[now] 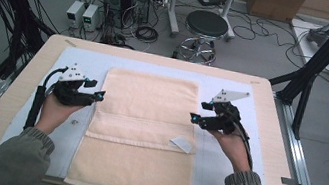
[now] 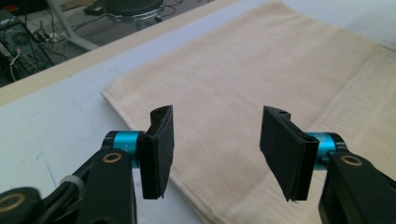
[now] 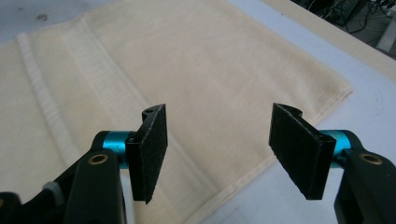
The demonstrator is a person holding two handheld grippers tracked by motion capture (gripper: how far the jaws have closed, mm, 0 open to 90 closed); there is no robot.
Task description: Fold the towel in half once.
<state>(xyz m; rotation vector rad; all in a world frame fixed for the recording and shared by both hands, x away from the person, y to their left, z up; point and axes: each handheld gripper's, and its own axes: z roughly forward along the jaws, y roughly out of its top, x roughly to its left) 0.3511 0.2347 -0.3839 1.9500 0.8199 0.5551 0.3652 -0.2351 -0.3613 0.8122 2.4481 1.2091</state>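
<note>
A cream terry towel (folded, with a ribbed band) lies flat on the tabletop. The left gripper and right gripper flank it, fingers parted and empty.

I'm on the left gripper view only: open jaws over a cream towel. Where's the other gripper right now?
Observer: The right gripper is at the towel's right edge, straight across from the left gripper at the left edge.
Operator: Is it gripping any cloth?
Observer: No. In the right gripper view its jaws stand open with nothing between them.
Operator: Anything lying on the towel?
Observer: A small white tag lies on it near the right edge, closer to the person than the right gripper.
</note>
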